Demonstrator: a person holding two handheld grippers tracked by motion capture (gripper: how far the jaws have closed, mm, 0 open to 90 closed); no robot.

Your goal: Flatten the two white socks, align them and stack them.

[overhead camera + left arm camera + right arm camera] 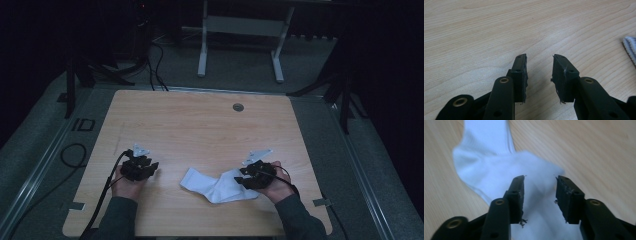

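Nearest, the right hand-held gripper [540, 195] hovers over the white ribbed cotton sock [212, 186], jaws apart and gripping nothing; the sock lies crumpled on the pale wooden surface [200, 125] between both hands. The left hand-held gripper [539, 75] is likewise parted and empty over bare wood. Closing now might pinch just one layer, dragging the sock askew. Its toe end hides beneath the right hand-held gripper.

High view dim, room edges near black. My gripper views bright, evenly lit; sock [499, 167] motion-blurred, no glare.
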